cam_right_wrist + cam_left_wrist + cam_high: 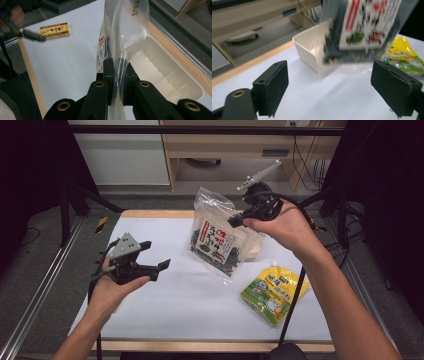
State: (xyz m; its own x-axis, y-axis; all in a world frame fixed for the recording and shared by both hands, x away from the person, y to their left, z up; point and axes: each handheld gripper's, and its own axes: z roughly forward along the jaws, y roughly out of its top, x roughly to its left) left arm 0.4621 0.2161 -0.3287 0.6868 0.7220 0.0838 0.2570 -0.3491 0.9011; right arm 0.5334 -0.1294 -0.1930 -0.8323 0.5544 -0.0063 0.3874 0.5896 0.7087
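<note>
A clear seaweed snack bag (216, 242) hangs in mid-air at the centre of the high view, pinched at its top edge by the right gripper (239, 218).

The bag's long axis runs from that grip at upper right down to lower left, its bottom corner just above the white table (165, 310) and in front of a white bin (308, 48). The right jaws are clamped tight on the clear plastic. The left gripper (155, 257), at left centre and well apart from the bag, points toward it with jaws spread wide and nothing between them. A yellow pouch (272, 292) lies at lower right.
</note>
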